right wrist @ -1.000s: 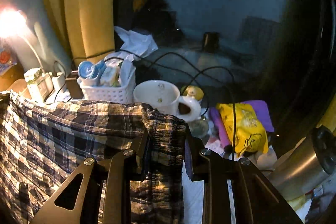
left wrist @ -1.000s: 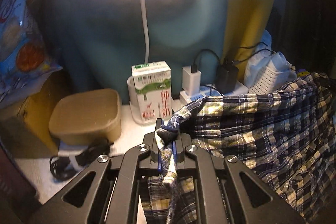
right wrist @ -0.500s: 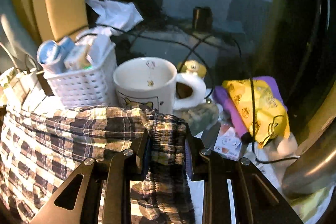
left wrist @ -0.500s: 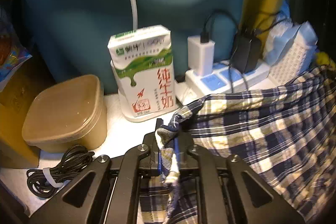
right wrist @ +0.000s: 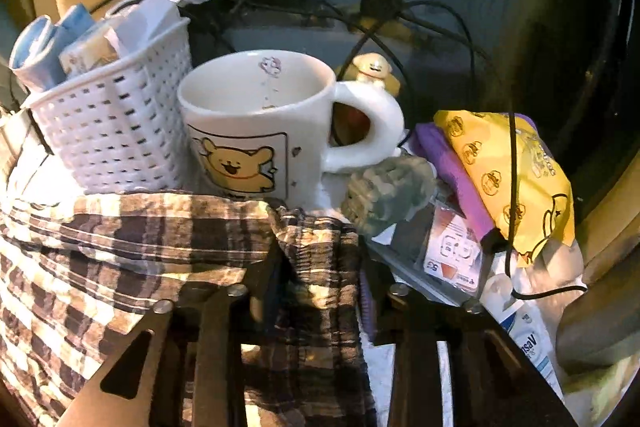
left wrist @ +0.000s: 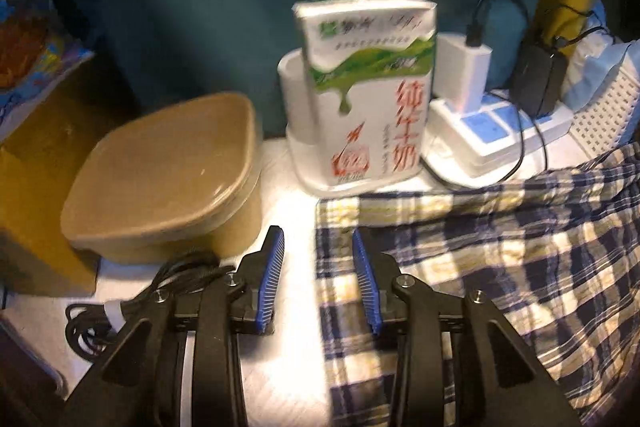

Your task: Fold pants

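pants (left wrist: 500, 267): one crinkled plaid pair, flat on white table (left wrist: 288, 203) | left claw (left wrist: 318, 267): ribbed blue pads apart, over hem corner | right claw (right wrist: 320, 267): clamped on gathered waistband | one boxy milk carton (left wrist: 368, 115) | one bear mug (right wrist: 260, 123)

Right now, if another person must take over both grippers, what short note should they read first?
Left gripper: open, holding nothing, hovering over the left edge of the pants.
Right gripper: the pants' bunched edge lies between its fingers; whether they are clamped is hard to tell.
Pants: spread on the table, in front of the milk carton, basket and mug.
Done: pants laid down, left corner free.
Left: free the right side if held, then fold; no finished fold shows yet.
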Demonstrator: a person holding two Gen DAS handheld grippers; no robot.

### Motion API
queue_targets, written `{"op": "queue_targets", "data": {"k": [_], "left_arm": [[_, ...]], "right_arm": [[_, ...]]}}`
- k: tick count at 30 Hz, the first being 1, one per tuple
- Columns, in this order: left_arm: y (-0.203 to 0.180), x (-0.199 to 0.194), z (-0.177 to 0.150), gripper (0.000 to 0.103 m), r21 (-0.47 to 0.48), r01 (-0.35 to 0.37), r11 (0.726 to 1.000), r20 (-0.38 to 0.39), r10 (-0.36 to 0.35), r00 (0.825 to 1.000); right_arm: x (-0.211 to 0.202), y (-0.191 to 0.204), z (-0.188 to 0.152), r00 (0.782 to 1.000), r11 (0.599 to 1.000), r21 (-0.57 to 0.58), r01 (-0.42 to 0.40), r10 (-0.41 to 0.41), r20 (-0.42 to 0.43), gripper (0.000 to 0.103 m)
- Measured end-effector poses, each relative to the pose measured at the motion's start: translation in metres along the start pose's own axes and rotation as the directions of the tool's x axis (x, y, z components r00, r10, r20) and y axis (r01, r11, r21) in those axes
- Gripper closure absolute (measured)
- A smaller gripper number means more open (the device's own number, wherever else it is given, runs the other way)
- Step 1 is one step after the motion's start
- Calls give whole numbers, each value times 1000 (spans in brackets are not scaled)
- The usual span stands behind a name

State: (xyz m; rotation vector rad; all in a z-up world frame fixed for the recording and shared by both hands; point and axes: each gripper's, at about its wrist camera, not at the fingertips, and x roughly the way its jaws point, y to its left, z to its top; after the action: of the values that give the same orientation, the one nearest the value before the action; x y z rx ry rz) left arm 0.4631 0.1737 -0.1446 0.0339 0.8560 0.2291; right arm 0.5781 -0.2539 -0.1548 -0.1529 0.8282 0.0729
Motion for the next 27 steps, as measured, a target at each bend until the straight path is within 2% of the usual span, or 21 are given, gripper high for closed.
{"op": "queue_targets", "data": {"k": [3,5,8,10,13,19,27], "left_arm": [[4,6,-6,67,-2,-11,1000,-20,11,1000],[7,3,-5,67,-14,-10,1000,-15,9,1000],[9,-11,-1,67,-25,1,1000,15,0,1000],[13,-22,0,65,-31,2,1000,35,-1,999],[17,-43,-1,54,-50,18,999,66,-15,998],[10,-96,-24,49,-51,51,997,107,-46,993],[6,-152,-71,45,-78,92,993,143,-81,986]], "right_arm": [[6,-1,4,1000,1000,4,20,-20,-2,55],[5,-4,6,1000,1000,7,29,-29,6,44],[-8,-10,10,999,1000,9,27,-28,31,40],[-20,-12,12,999,1000,10,20,-21,49,38],[-41,-15,10,997,1000,3,7,-8,71,37],[-82,-20,-2,995,1000,-14,-14,16,100,36],[-140,-28,-48,991,999,-27,-39,42,124,35]]}}
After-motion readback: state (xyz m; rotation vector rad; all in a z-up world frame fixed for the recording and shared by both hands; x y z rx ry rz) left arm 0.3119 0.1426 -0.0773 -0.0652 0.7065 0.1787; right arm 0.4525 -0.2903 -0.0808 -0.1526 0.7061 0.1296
